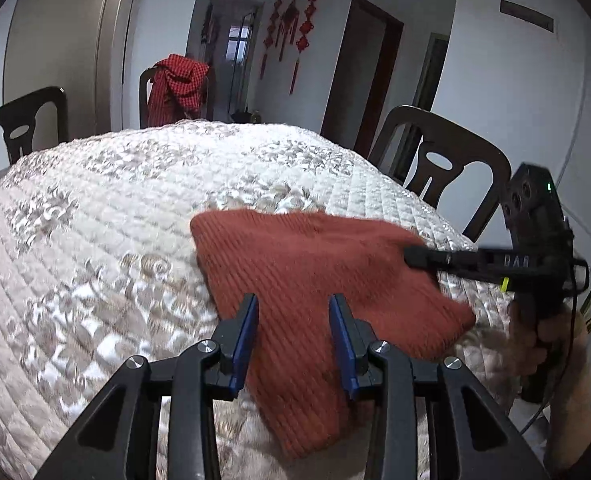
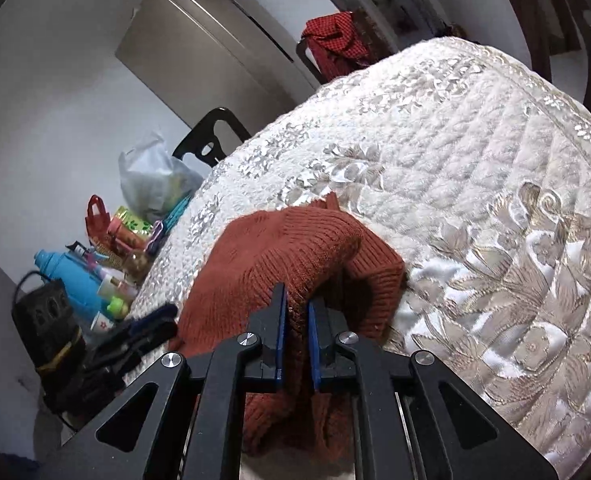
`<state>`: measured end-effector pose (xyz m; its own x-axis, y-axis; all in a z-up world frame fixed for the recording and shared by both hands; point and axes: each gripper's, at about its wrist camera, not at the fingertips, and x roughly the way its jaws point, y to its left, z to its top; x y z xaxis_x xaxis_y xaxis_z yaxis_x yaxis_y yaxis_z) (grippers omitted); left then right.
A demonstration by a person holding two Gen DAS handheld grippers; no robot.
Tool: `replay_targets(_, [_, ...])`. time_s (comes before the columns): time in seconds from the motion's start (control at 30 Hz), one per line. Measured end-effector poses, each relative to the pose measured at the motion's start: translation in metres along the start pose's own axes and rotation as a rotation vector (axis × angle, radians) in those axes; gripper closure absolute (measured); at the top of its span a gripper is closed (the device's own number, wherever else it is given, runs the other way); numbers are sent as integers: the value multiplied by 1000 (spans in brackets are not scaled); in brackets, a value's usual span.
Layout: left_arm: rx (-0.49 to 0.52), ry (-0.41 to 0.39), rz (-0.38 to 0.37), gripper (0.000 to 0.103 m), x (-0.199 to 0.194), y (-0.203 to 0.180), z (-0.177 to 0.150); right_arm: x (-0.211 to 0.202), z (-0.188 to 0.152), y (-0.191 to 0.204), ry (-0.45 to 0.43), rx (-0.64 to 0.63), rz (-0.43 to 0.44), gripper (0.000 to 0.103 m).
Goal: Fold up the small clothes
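Note:
A rust-red knitted garment (image 1: 315, 276) lies on the table's quilted cream cover (image 1: 135, 200), near its front right edge. My left gripper (image 1: 294, 310) hovers over the garment's near part, its blue pads apart with no cloth pinched between them. My right gripper (image 2: 296, 304) is shut on a raised fold of the knit (image 2: 295, 248), and the cloth bunches up between its blue pads. In the left wrist view the right gripper (image 1: 410, 258) reaches in from the right onto the garment's right side, held by a hand (image 1: 543, 344).
Dark chairs (image 1: 443, 164) stand around the table; one at the far side carries a red checked cloth (image 1: 177, 84). At the table's left end there is clutter: a blue bottle (image 2: 71, 276), a plastic bag (image 2: 151, 176) and small packets. The cover (image 2: 475, 200) spreads wide beyond the garment.

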<state>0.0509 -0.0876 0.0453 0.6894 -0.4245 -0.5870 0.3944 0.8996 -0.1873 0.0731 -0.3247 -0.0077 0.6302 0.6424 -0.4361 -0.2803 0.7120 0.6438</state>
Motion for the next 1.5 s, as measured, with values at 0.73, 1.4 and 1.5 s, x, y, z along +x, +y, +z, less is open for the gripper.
replay_targets(0.73, [48,37,4,61,12,-13,1,-13,-49,23,60,-181,-106,92])
replay_targets(1.4, [16,66,86,61,32,-5,11,5,-4,12,-9,-149,-220,89])
replay_targets(1.5, [16,48,105,61,14,-9,5,-15,-19,31,-33,-200,-181,89])
